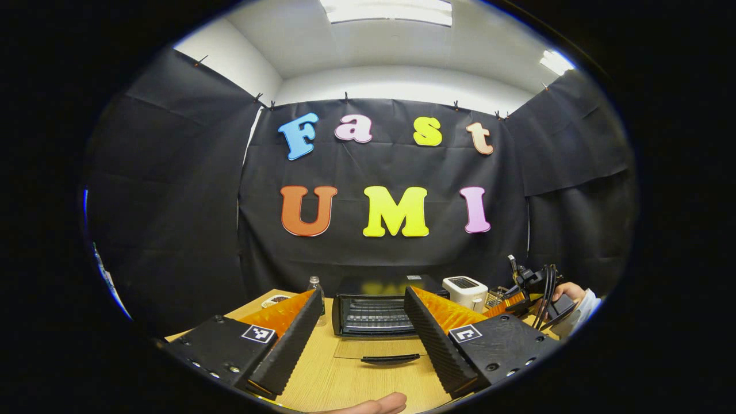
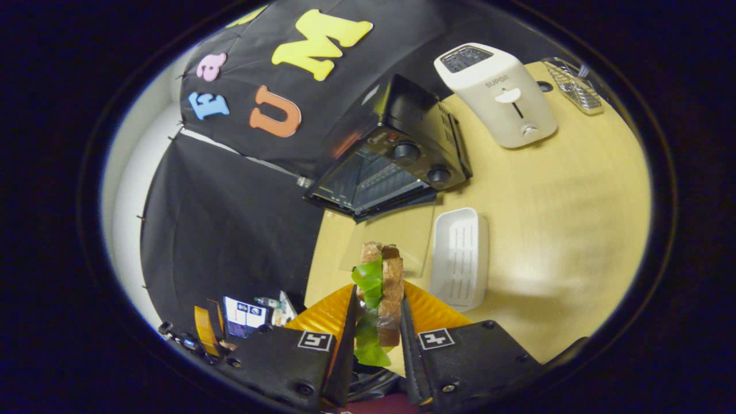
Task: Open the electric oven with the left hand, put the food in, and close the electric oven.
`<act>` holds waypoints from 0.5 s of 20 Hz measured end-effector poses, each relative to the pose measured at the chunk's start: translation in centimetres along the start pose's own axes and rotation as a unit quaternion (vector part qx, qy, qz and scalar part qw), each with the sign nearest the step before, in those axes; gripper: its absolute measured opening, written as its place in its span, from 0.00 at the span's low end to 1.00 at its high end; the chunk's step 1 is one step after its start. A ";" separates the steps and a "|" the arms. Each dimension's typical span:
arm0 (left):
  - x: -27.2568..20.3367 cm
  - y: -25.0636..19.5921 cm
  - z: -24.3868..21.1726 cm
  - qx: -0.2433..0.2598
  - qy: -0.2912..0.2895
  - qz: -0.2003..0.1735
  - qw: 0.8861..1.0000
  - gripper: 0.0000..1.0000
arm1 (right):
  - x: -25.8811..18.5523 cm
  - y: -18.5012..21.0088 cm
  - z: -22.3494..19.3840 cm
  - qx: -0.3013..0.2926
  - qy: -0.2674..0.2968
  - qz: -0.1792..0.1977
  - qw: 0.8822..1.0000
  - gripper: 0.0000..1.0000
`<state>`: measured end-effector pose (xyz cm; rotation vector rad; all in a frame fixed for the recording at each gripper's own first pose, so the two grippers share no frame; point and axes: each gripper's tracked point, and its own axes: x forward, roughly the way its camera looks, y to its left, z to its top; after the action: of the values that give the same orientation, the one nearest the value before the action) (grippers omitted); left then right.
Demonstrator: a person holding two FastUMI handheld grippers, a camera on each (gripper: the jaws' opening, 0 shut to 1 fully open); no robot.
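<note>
A black electric oven [image 1: 376, 313] stands at the back of the wooden table, its glass door [image 1: 384, 348] folded down flat toward me, handle at the front. My left gripper [image 1: 362, 333] is open in front of that door, nothing between its fingers. In the right gripper view the oven [image 2: 391, 167] appears tilted, door down, rack visible inside. My right gripper [image 2: 376, 313] is shut on a sandwich [image 2: 382, 287] with brown bread and green lettuce, held above the table short of the oven door.
A white toaster [image 2: 497, 95] stands right of the oven, a wire rack [image 2: 575, 83] beyond it. A white empty tray [image 2: 460, 256] lies beside the door. A small bottle [image 1: 315, 287] and a dish [image 1: 275, 299] sit left of the oven. A fingertip [image 1: 374, 405] shows at the bottom edge.
</note>
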<state>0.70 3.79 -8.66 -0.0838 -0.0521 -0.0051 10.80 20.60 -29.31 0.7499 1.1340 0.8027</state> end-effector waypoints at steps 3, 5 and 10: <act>-0.6 0.7 -0.3 -0.014 0.003 -0.007 1.000 0.94 | 3.1 2.0 -0.7 0.032 -0.044 0.032 0.998 0.41; -1.0 1.3 -0.3 -0.020 0.005 -0.011 1.000 0.94 | 5.9 2.8 -0.5 0.038 -0.084 0.040 0.995 0.40; -2.1 3.6 0.3 -0.018 0.001 -0.009 1.000 0.93 | 12.3 5.9 1.2 0.107 -0.180 0.095 0.973 0.40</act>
<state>-1.43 7.40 -8.77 -0.1200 -0.0514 -0.0240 13.66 33.93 -29.91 1.1478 0.8352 0.6732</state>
